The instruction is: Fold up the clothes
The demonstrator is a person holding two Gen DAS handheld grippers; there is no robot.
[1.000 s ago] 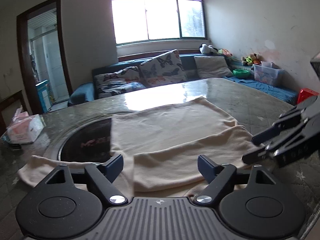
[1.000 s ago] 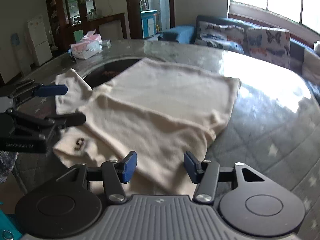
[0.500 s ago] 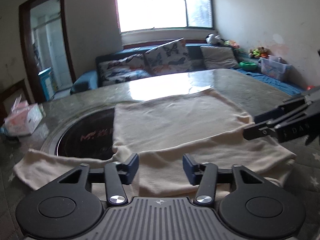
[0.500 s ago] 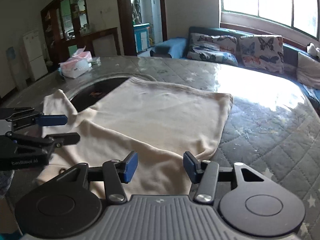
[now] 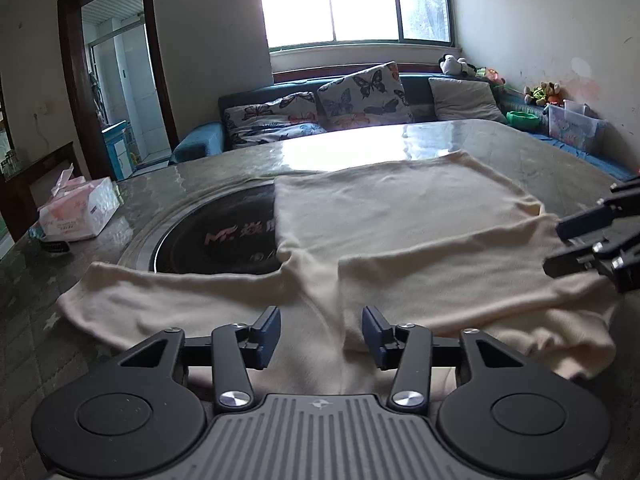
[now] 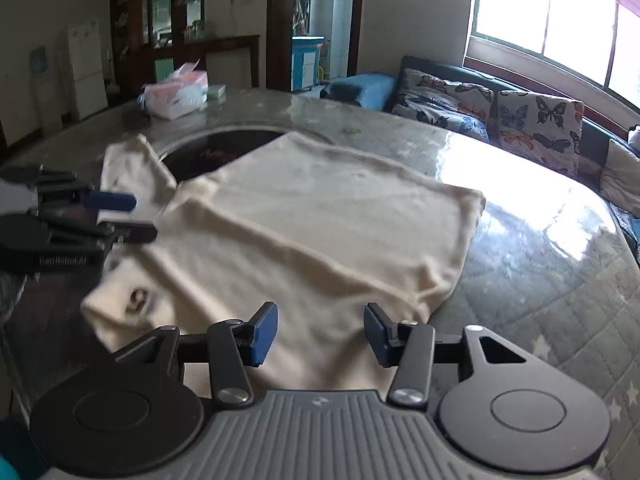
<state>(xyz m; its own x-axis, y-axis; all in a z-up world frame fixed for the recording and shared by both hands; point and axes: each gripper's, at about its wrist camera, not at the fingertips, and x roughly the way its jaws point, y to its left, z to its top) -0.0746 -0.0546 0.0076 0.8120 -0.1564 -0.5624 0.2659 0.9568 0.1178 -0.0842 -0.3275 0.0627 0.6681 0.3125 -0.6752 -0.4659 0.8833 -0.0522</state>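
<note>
Jaws parted, empty: left gripper [image 5: 320,332], right gripper [image 6: 320,334] | soft cream shirt [image 5: 400,220], part-folded | glossy table [image 6: 520,216]

Soft matt cream cloth garment [image 5: 400,216], glossy stone-look table [image 5: 460,136], glossy black inset [image 5: 224,240]

I'm in a living rm. Far ahead, a wide window [image 5: 352,0] pours in bright daylight, w/ glare on the glossy quilted-pattern table [image 5: 400,138]. Under it, a dark blue sofa [image 5: 208,136] w/ butterfly cushions [image 5: 362,94]. Far left, a dark-framed doorway [image 5: 116,80]. Right wall [image 5: 540,20] is off-white, scuffed, w/ toys [image 5: 544,94] along it.
</note>
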